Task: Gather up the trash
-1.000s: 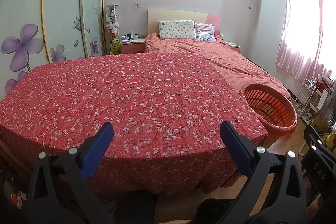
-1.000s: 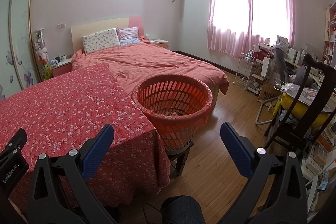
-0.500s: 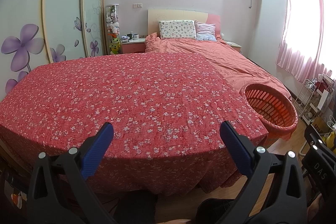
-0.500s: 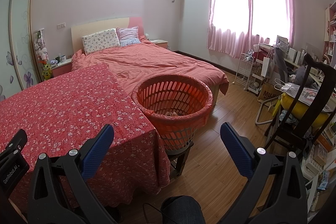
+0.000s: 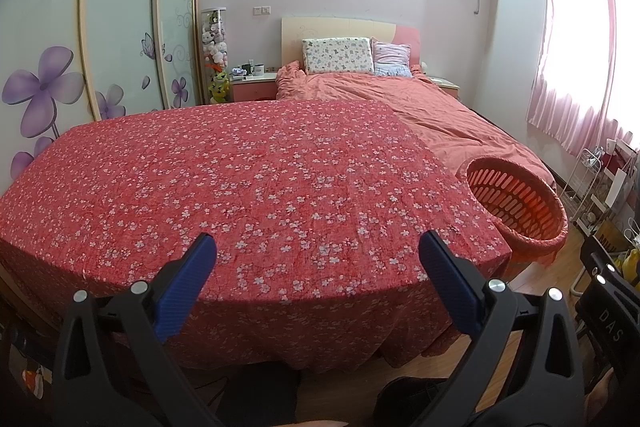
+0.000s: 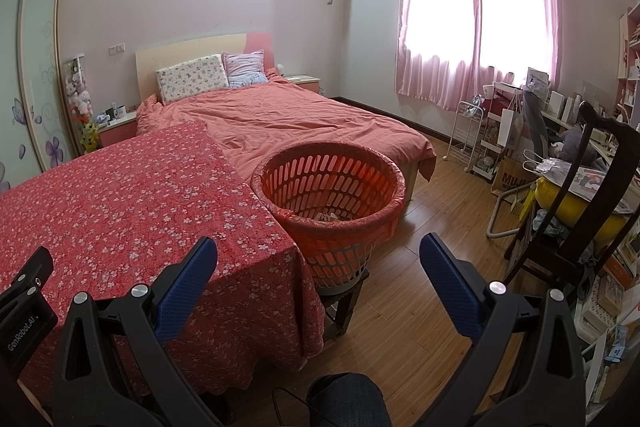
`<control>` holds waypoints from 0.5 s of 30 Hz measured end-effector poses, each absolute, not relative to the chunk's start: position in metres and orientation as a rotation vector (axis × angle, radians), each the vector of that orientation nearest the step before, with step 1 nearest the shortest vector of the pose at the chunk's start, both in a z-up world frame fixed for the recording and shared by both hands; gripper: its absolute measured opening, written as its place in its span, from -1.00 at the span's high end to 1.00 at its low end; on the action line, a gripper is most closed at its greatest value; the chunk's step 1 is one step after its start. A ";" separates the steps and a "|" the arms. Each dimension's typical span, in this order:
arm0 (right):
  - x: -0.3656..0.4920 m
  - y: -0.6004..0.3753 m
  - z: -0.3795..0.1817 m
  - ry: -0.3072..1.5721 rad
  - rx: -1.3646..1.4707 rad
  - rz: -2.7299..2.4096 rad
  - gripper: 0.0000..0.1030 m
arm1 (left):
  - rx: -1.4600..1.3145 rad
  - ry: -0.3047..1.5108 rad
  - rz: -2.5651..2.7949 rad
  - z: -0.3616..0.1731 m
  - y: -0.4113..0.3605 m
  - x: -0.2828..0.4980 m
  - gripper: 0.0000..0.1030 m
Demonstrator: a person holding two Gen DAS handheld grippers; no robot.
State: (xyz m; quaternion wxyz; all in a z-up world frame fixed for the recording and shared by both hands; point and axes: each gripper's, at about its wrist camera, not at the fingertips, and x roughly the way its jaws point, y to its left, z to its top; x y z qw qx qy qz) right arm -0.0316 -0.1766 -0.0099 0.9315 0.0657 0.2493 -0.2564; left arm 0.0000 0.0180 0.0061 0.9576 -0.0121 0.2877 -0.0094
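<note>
Red floral cloth covers your counter (image 5: 256, 179), bed (image 6: 288, 119) beyond, orange basket (image 6: 332, 195) right. Both grippers' fingers (image 5: 188, 283) spread apart, empty; basket contents are hard to make out.

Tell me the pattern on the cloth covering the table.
The tablecloth is red with small white flowers, clearest in the left wrist view.

My left gripper (image 5: 318, 259): wide flat floral tablecloth (image 5: 248, 183) ahead, plenty of room. Right gripper (image 6: 318, 259): orange basket (image 6: 332, 195) pressed against table corner, dark chair (image 6: 592, 211) crowding right, floor gap between.
</note>
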 end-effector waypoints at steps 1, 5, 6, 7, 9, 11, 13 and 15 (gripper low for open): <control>-0.032 -0.177 -0.010 0.510 0.134 -0.525 -0.95 | -0.024 0.584 -0.018 0.006 0.018 0.000 -0.92; -0.032 -0.176 -0.010 0.510 0.134 -0.525 -0.95 | -0.023 0.584 -0.017 0.005 0.019 0.000 -0.92; -0.032 -0.176 -0.010 0.510 0.134 -0.525 -0.95 | -0.023 0.584 -0.017 0.005 0.019 0.000 -0.92; -0.032 -0.176 -0.010 0.510 0.134 -0.525 -0.95 | -0.023 0.584 -0.016 0.004 0.020 -0.001 -0.92; -0.032 -0.176 -0.010 0.510 0.135 -0.525 -0.95 | -0.023 0.584 -0.016 0.004 0.020 -0.001 -0.92; -0.032 -0.176 -0.010 0.510 0.135 -0.526 -0.95 | -0.022 0.584 -0.017 0.004 0.020 -0.001 -0.92; -0.032 -0.176 -0.010 0.511 0.135 -0.525 -0.95 | -0.022 0.585 -0.016 0.004 0.020 -0.001 -0.92; -0.032 -0.176 -0.010 0.510 0.135 -0.526 -0.95 | -0.022 0.584 -0.016 0.004 0.020 -0.001 -0.92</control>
